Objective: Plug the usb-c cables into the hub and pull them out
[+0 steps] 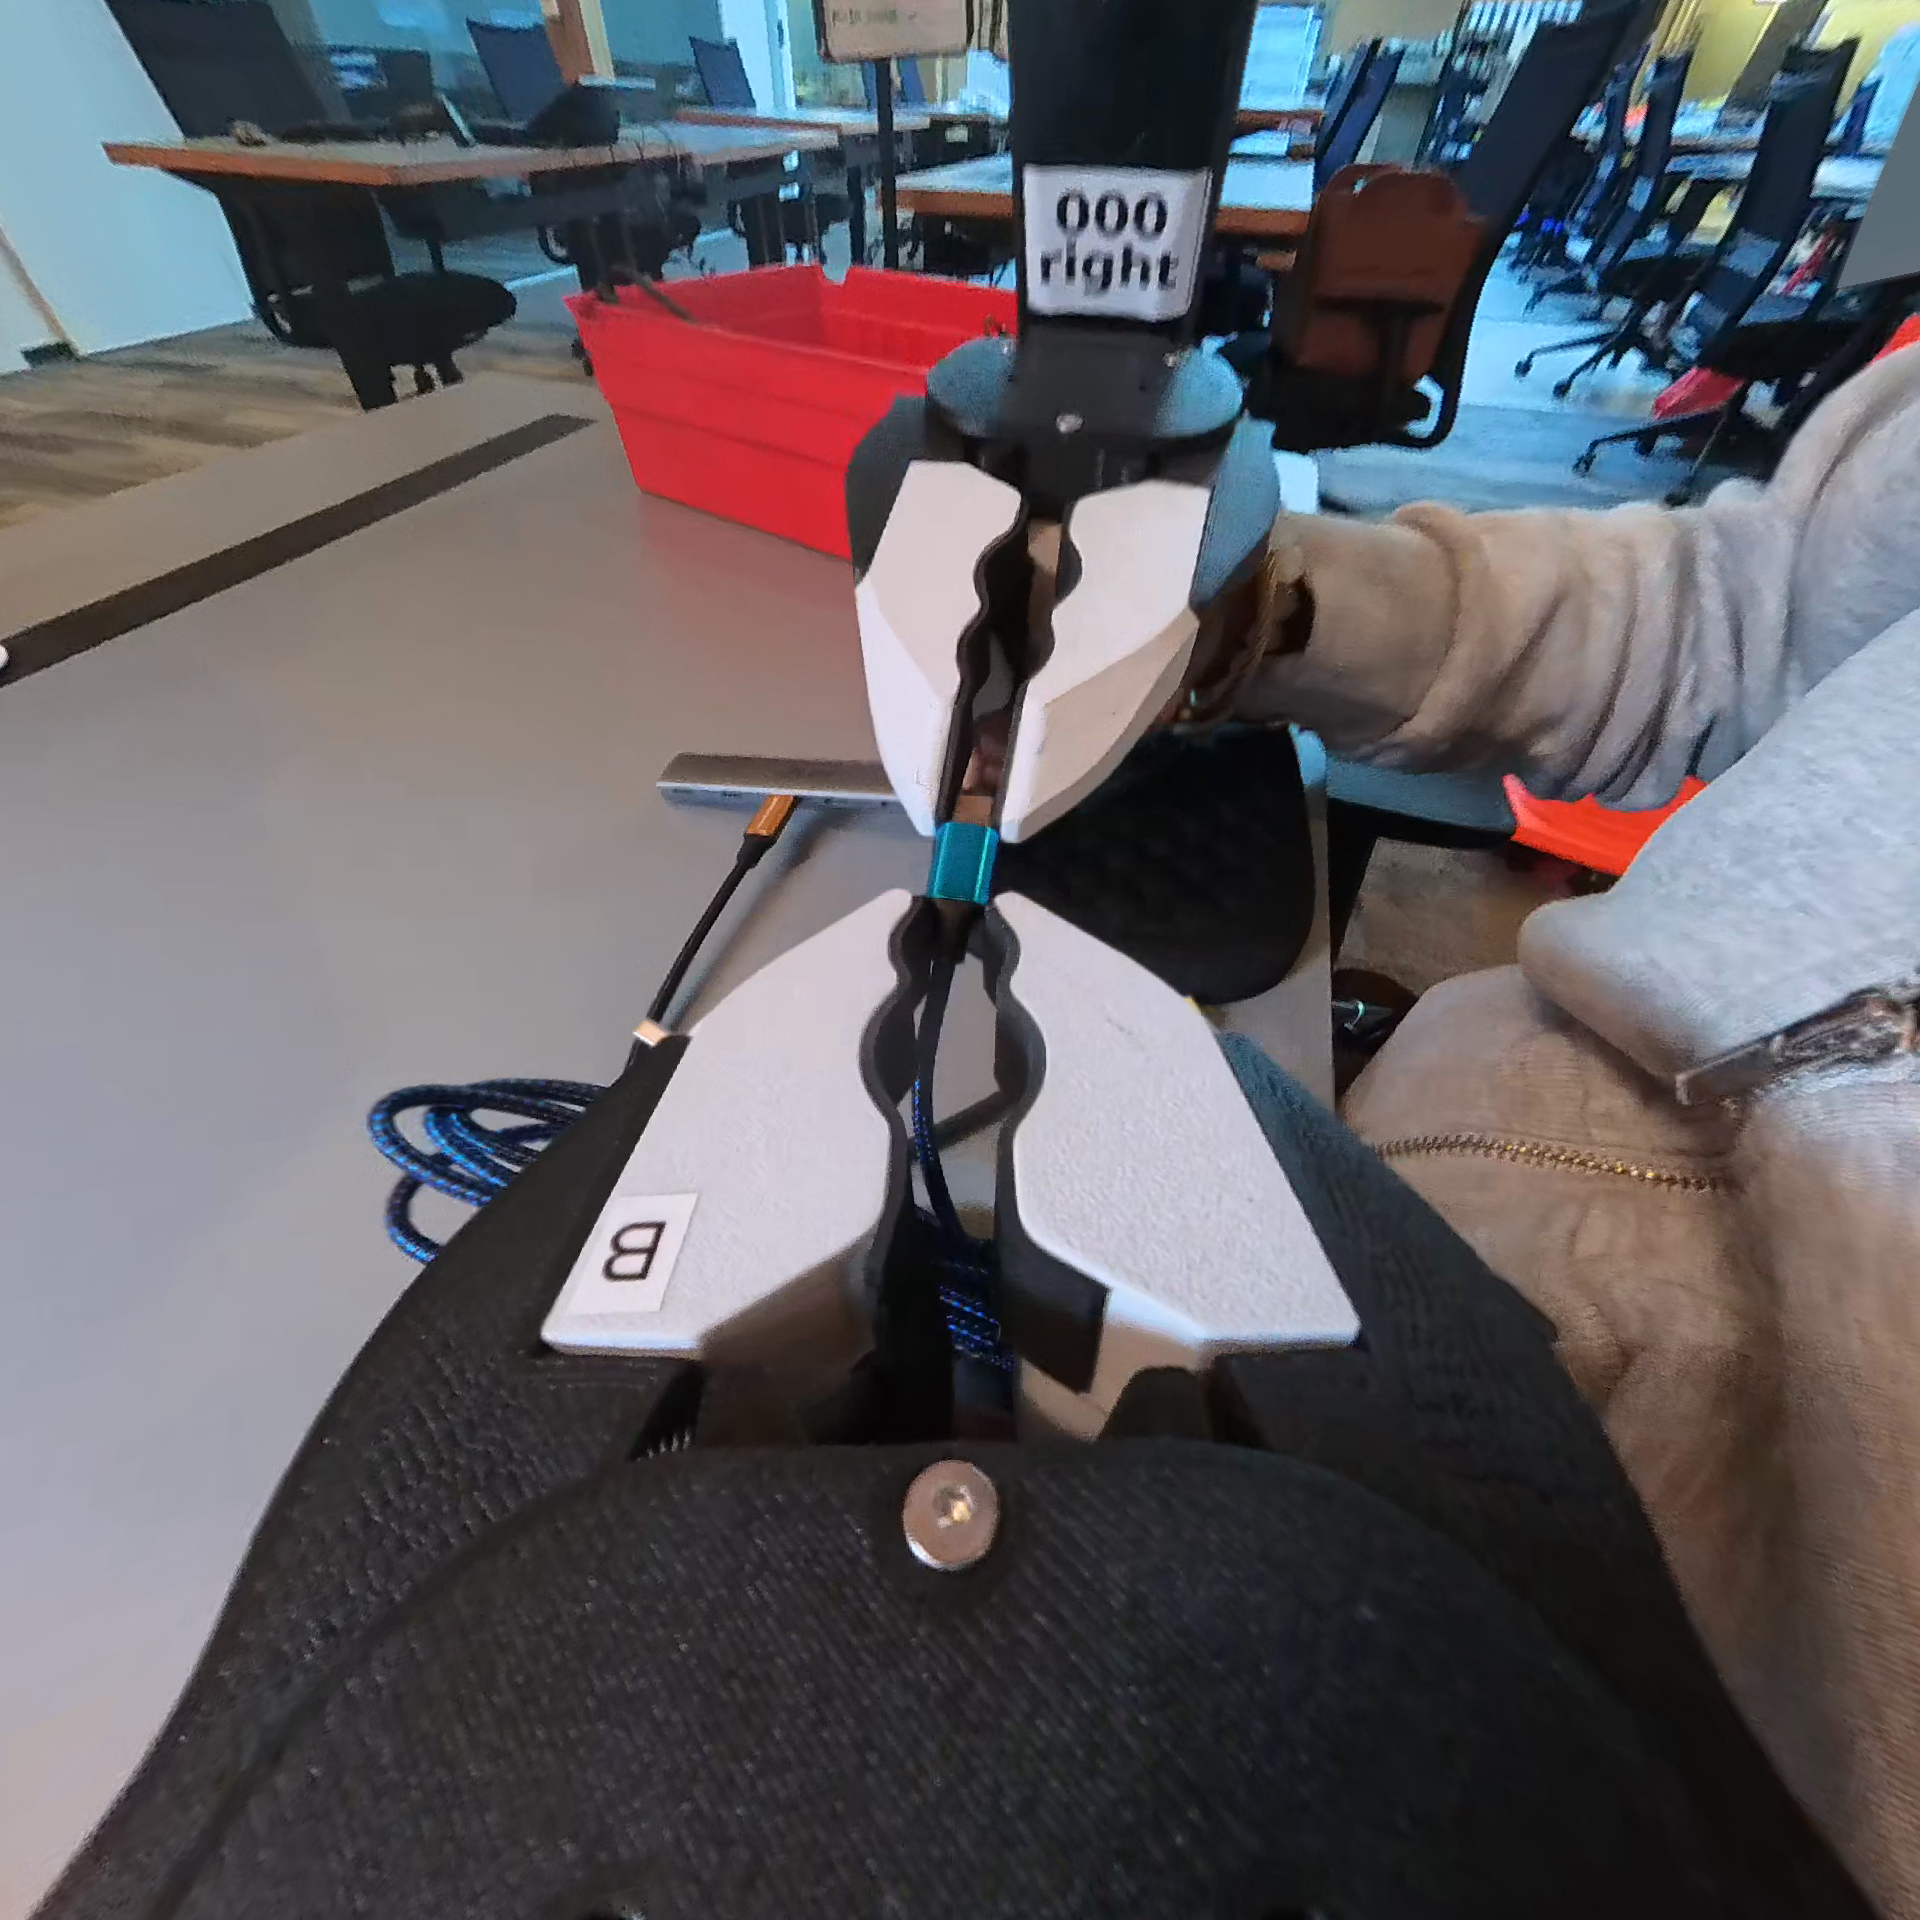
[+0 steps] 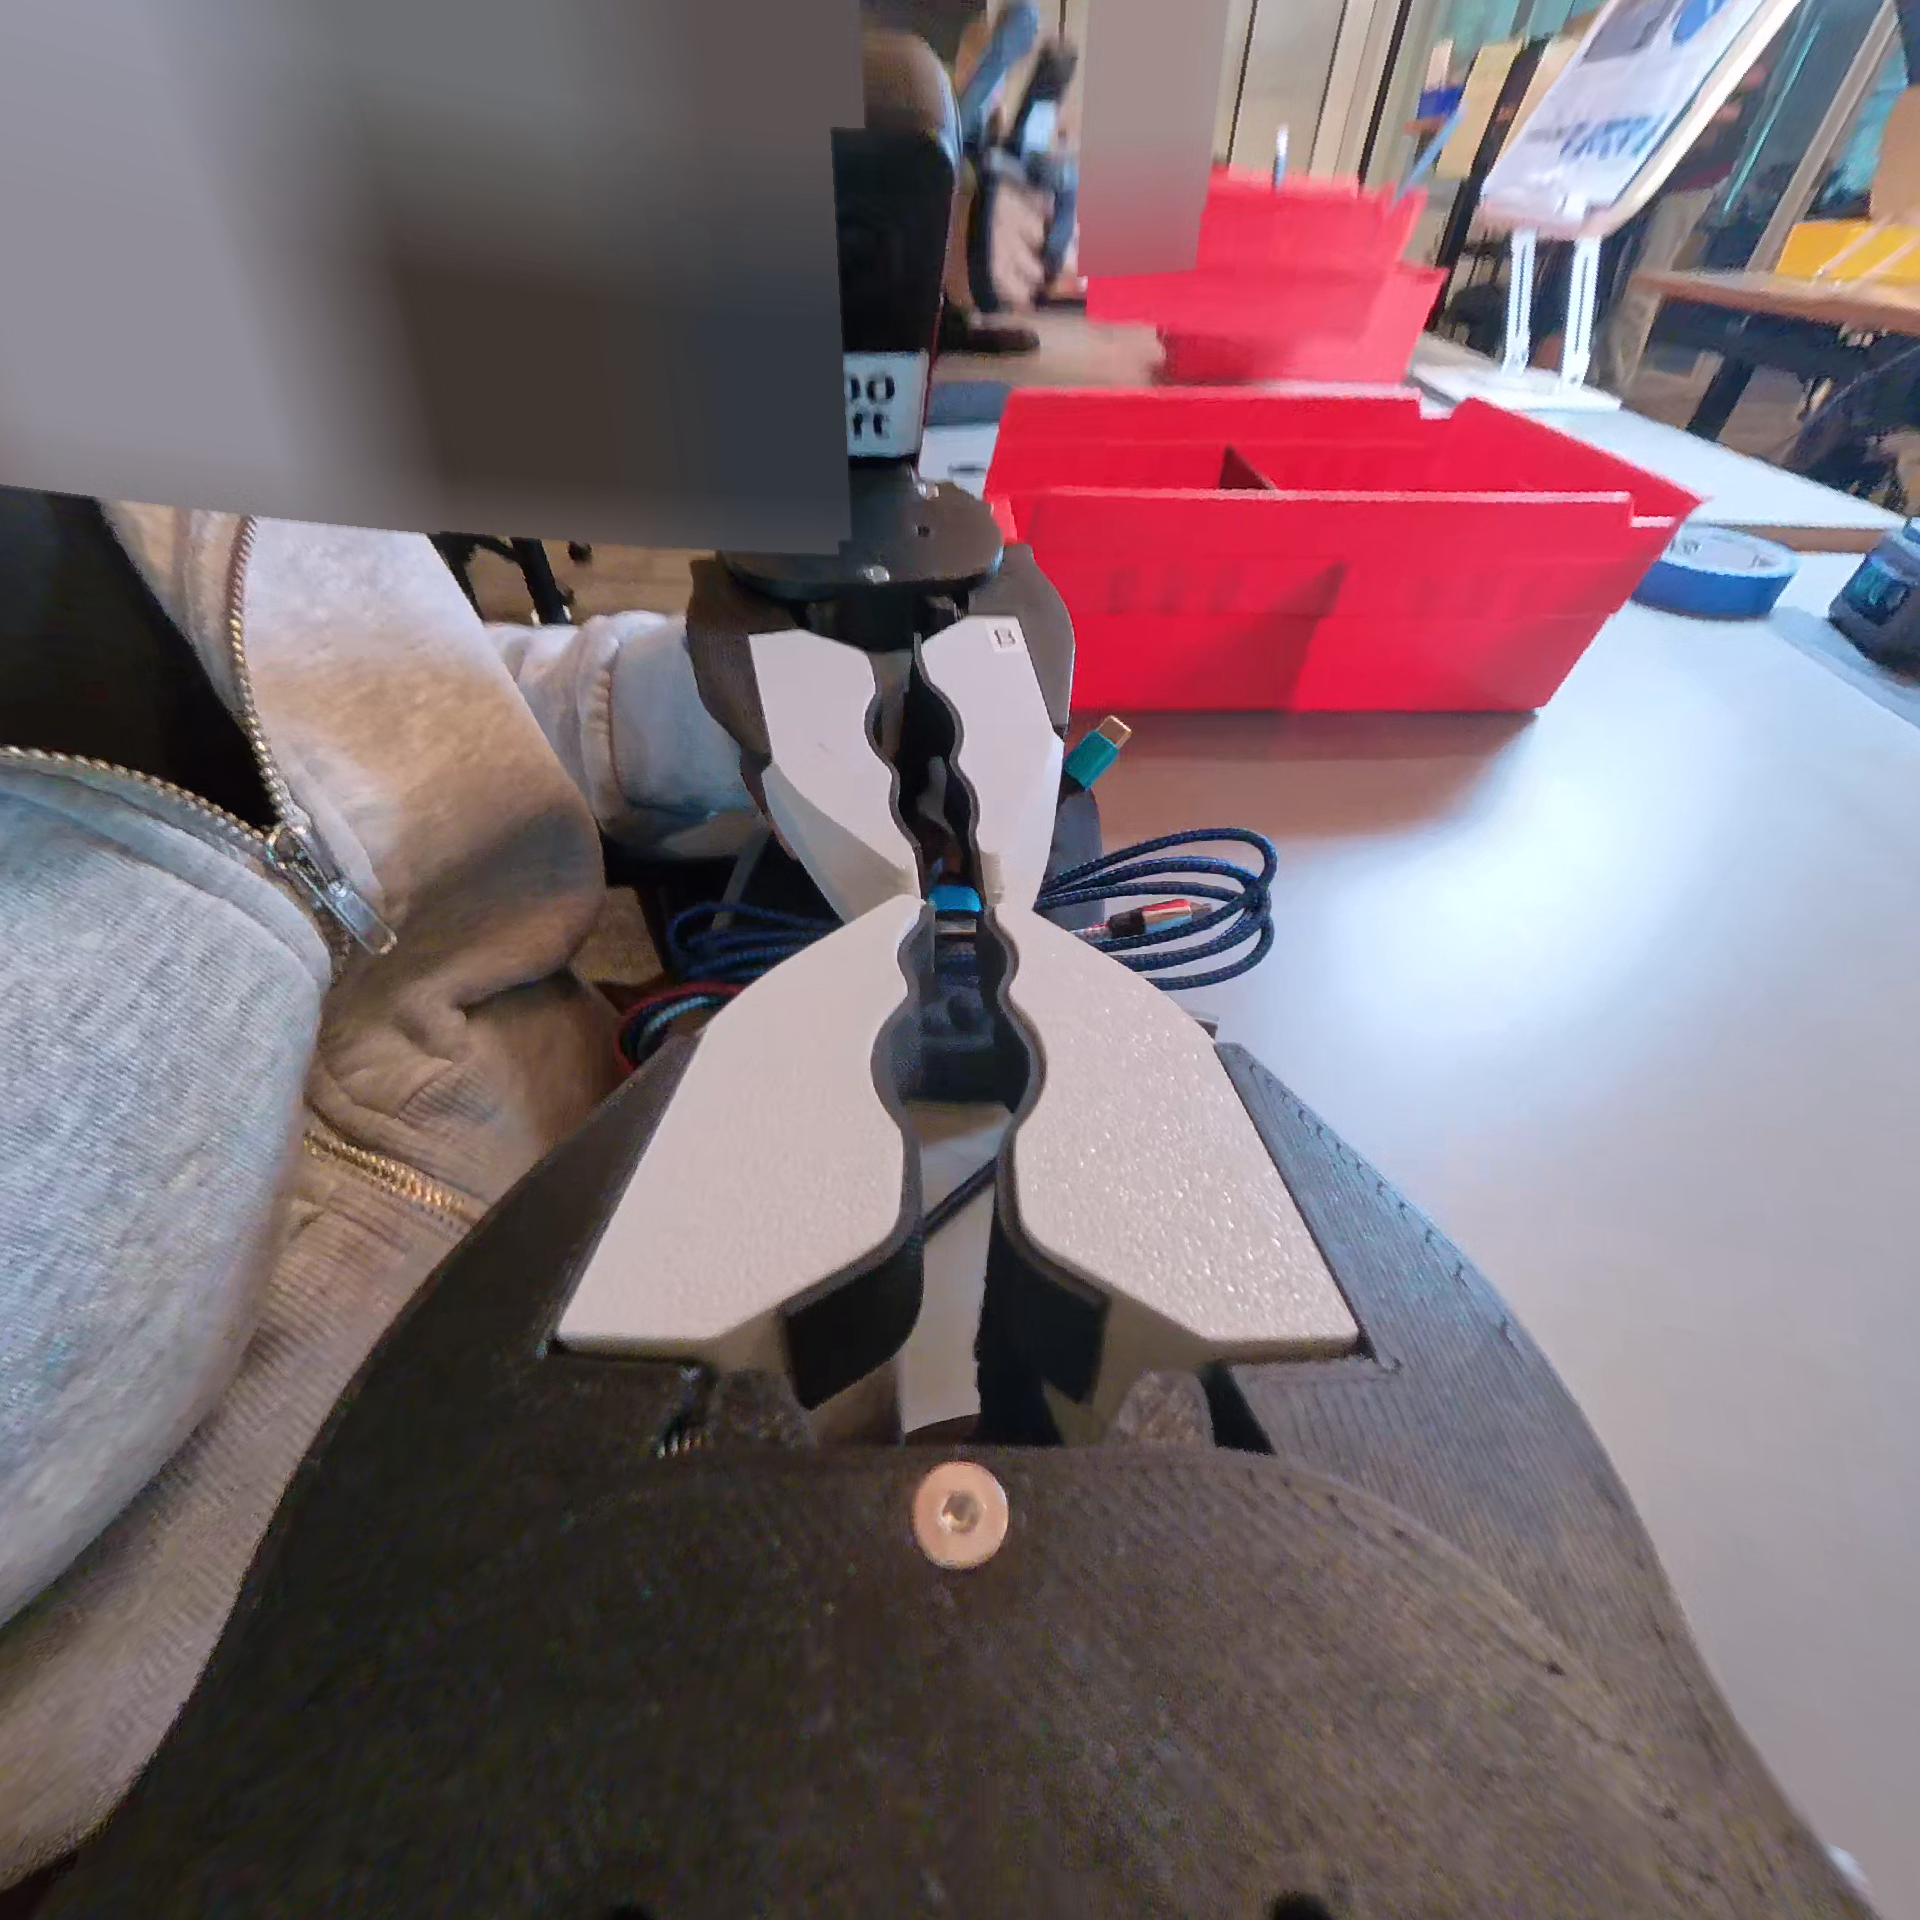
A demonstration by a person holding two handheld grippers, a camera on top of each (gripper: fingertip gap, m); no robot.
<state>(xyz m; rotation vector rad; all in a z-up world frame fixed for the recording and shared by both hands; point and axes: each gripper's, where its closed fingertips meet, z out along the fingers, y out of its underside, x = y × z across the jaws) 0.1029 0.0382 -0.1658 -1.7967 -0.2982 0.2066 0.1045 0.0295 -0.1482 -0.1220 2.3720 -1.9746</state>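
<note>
A teal USB-C connector (image 1: 962,860) on a blue braided cable (image 1: 468,1143) hangs above the table between both grippers. My left gripper (image 1: 951,902) is shut on the cable just behind the connector. My right gripper (image 1: 961,821) faces it tip to tip and is shut on the connector's front end. The grey hub (image 1: 774,774) lies flat behind, with an orange-ended black cable (image 1: 774,816) plugged in. In the right wrist view my right gripper (image 2: 961,916) meets the left gripper (image 2: 951,878) at the connector (image 2: 954,902). A second teal plug (image 2: 1096,753) and a red-ended plug (image 2: 1153,920) lie on the coiled cable.
A red bin (image 1: 748,416) stands on the grey table (image 1: 312,831) behind the hub; it also shows in the right wrist view (image 2: 1320,623). A blue tape roll (image 2: 1720,571) and a dark device (image 2: 1881,608) sit far right. A person's sleeve (image 1: 1507,623) is at the right. Only a small space, under 4 cm, lies between the two pairs of fingers.
</note>
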